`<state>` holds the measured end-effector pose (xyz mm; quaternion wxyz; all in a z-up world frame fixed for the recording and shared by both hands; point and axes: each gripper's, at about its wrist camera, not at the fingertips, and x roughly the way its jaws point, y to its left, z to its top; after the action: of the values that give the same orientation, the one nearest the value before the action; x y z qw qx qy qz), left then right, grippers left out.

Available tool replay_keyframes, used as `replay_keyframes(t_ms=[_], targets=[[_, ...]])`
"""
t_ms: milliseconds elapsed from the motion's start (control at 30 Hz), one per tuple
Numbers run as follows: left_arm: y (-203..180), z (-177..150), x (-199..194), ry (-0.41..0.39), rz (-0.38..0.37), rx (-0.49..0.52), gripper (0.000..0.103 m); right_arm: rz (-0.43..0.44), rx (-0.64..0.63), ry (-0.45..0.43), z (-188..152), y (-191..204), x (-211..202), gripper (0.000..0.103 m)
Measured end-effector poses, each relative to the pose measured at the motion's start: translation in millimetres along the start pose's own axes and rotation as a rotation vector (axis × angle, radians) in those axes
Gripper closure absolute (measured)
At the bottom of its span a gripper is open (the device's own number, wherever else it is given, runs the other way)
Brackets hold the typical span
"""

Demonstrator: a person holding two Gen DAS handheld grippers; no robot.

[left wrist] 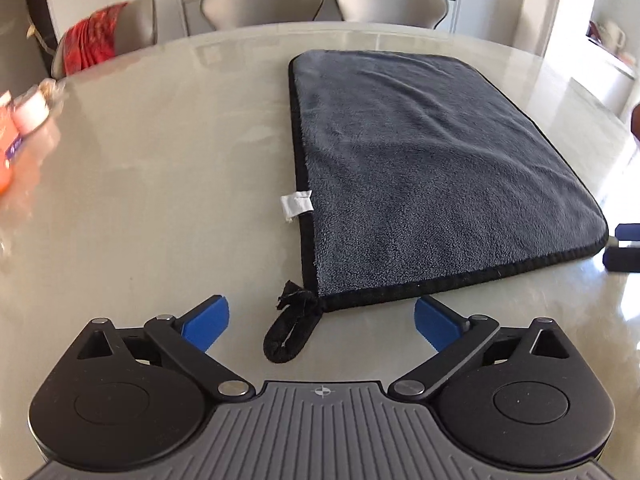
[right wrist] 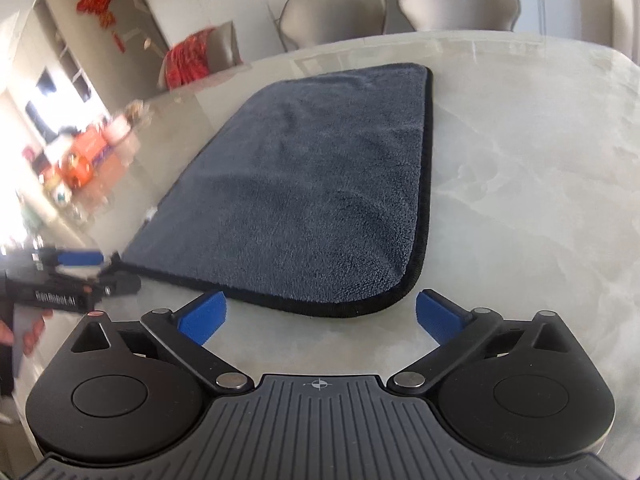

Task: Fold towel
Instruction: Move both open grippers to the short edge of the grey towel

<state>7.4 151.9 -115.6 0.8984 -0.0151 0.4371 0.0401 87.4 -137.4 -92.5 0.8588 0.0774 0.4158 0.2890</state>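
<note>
The grey towel [left wrist: 432, 168] is lying flat and unfolded on the marble table [left wrist: 160, 200], spreading away ahead of both tools. Its near-left corner, with the black hanging loop [left wrist: 290, 332], is sitting just ahead of the left gripper [left wrist: 322, 324], between its blue pads, which are standing wide apart and holding nothing. The rounded near-right corner is lying just ahead of the right gripper [right wrist: 320, 320] — its jaws are likewise spread and empty. To do this step well, each tool should probably be sliding its lower pad under the black hem at its own corner, taking cloth rather than the loop, and closing at the same time — so the near edge lifts level. A white label [left wrist: 296, 205] is sticking out from the left hem further ahead.
</note>
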Motion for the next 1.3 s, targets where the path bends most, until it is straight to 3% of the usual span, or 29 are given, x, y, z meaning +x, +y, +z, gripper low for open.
replay_keyframes(t_ms=[133,367,600,767,833,933,1233,1300], targets=[[0.2,-4.7,0.6,-0.022,0.003,-0.012,0.0,0.063,0.123,-0.028,3.0,-17.5,-3.7,0.0],[0.0,-3.4,1.5,-0.012,0.008,-0.022,0.0,0.065,0.121,0.007,8.7,-17.9,-2.2,0.0],[-0.5,-3.4,0.3,-0.014,0.005,-0.017,0.0,0.087,0.304,0.046,15.2,-30.2,-7.2,0.0],[-0.4,-7.2,-1.3,-0.034,0.001,-0.009,0.0,-0.021,0.19,-0.024,13.3,-23.3,-14.8,0.002],[-0.8,-8.3,-1.5,-0.042,0.003,-0.01,0.0,-0.065,0.157,-0.025,14.5,-20.0,-14.1,0.008],[-1.8,-8.1,-1.0,-0.046,0.003,-0.011,0.0,-0.079,0.124,-0.007,15.8,-17.8,-10.2,0.021],[-9.7,-7.9,-1.4,-0.067,0.009,0.058,0.0,-0.16,-0.034,-0.005,4.2,1.1,-3.0,0.023],[-13.9,-7.3,-1.9,-0.073,0.003,0.087,0.0,-0.173,-0.076,-0.01,0.4,7.0,-1.5,0.029]])
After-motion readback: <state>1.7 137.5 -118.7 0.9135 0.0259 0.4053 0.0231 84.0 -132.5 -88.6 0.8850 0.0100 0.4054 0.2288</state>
